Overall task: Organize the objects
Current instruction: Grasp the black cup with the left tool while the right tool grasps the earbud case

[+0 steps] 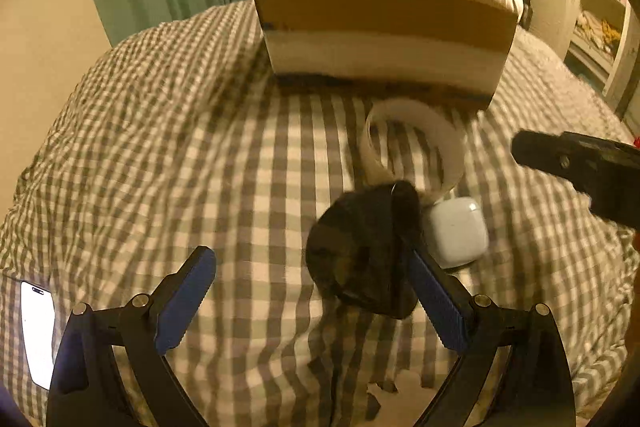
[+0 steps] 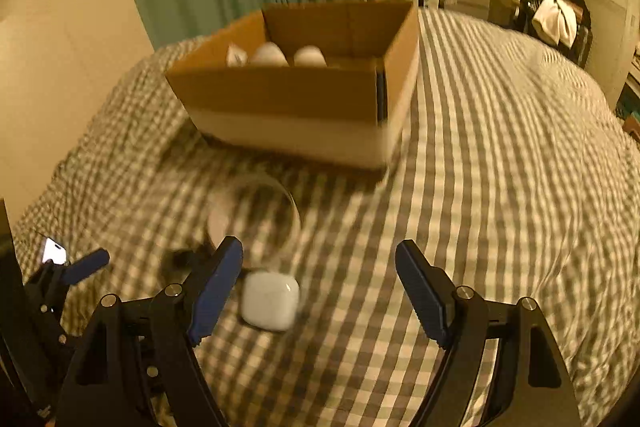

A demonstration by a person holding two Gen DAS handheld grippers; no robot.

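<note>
Looking down along both tools, you have a bed [image 1: 160, 155] with a grey-and-white checked cover under you, and the things to sort lie on it in front of a cardboard box [image 2: 296, 95]. Your left gripper [image 1: 310, 291] is released, its blue pads spread wide; a dark, crumpled black item [image 1: 360, 247], too blurred to name, lies between the fingers, right against the right-hand one, and the pads do not press on it. Just beside it sits a small white earbud case [image 1: 456, 233], and beyond that a wide roll of white tape [image 1: 416, 147], near the box's front wall. Your right gripper [image 2: 320, 287] also stands open with nothing in it; the case [image 2: 270, 301] lies just beside its left finger [image 2: 216, 291]. Inside the box, three white rounded things [image 2: 276, 55] rest along the far side. A lit phone [image 1: 38, 331] lies on the cover at your far left.
</note>
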